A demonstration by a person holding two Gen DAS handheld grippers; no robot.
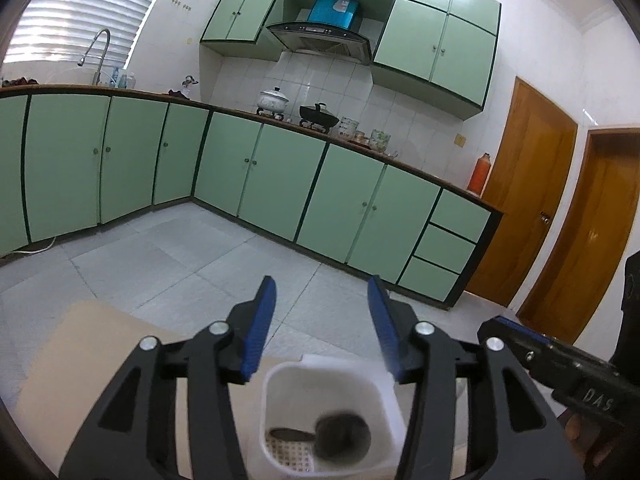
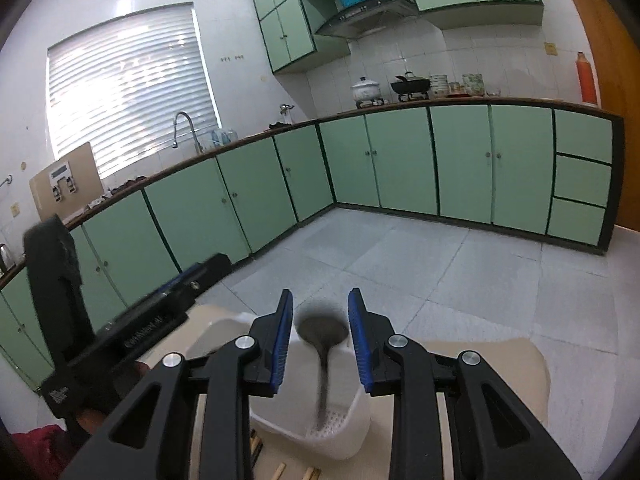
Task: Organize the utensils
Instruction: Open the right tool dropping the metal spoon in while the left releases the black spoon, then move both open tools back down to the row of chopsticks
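Since the spoon (image 2: pixel 322 344) stands in the white holder (image 2: pixel 344 436), free between your right gripper (image 2: pixel 320 344)'s narrowly parted fingers, lift straight away; left gripper (image 1: pixel 322 328) gapes empty.

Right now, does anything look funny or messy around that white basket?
Not really. The dark spoon stands handle-down in the white utensil holder, bowl up, leaning a little. It looks smeared only from motion blur. A few wooden sticks lie loose on the table beside the holder. Nothing is spilled or broken.
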